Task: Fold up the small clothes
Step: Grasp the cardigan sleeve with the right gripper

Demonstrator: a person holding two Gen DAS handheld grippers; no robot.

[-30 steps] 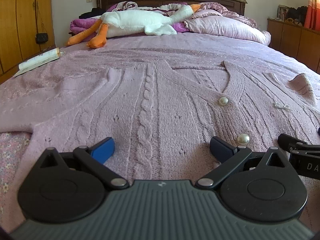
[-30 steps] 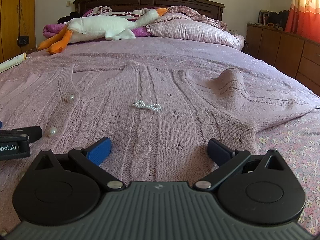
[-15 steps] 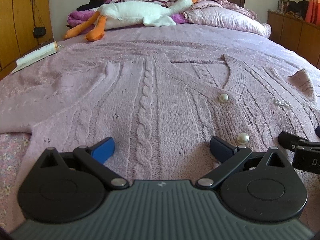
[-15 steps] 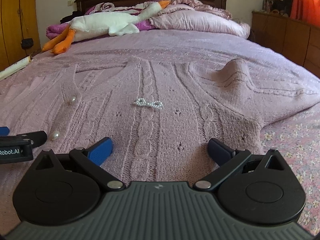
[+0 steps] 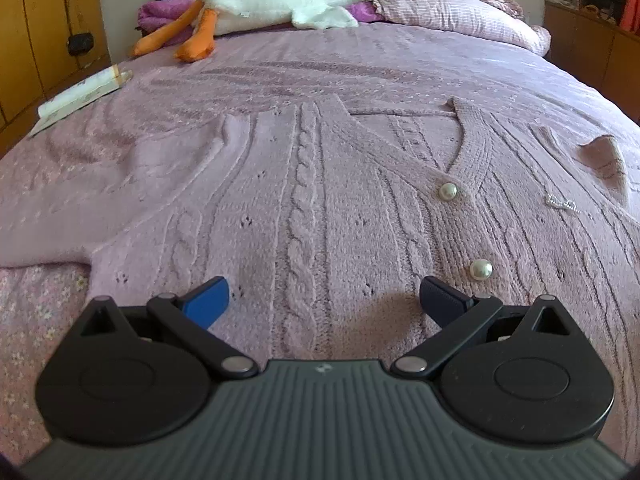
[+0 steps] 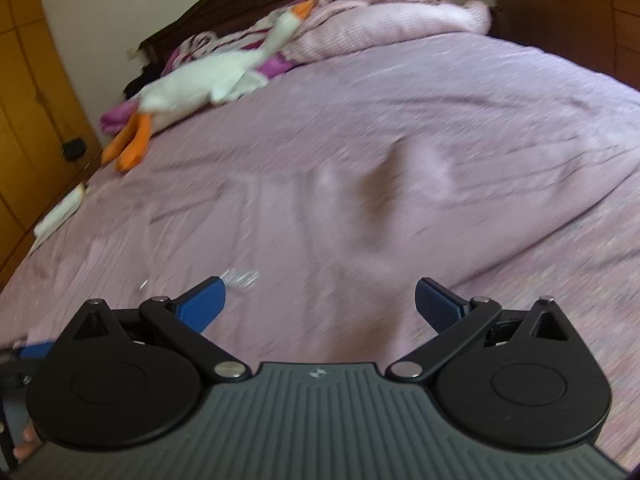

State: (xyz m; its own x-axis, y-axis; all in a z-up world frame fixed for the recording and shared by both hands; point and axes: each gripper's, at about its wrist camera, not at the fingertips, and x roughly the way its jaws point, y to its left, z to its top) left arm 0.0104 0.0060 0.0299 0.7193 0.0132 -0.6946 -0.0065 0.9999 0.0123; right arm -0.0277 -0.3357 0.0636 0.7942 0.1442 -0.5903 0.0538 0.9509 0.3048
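A pale pink cable-knit cardigan (image 5: 304,184) lies spread flat on the bed, front up, with pearl buttons (image 5: 448,191) down its placket and a small pearl bow (image 5: 562,203) on its right half. My left gripper (image 5: 324,300) hovers open just above the cardigan's lower hem, nothing between its blue fingers. In the blurred right wrist view, my right gripper (image 6: 318,304) is open and tilted over the cardigan's right side (image 6: 360,216), with the pearl bow (image 6: 240,278) by its left finger. The right sleeve shows a raised fold (image 5: 604,160).
A white plush goose (image 5: 280,4) with orange feet and pink pillows (image 5: 452,12) lie at the head of the bed. A cream tube or booklet (image 5: 80,94) rests on the bed's left edge. Wooden wardrobe (image 5: 44,28) stands left, wooden drawers (image 5: 592,40) right.
My right gripper has swung up, forward and tilted, blurring its view; it has left the left wrist view. My left gripper has risen slightly and stays open over the hem.
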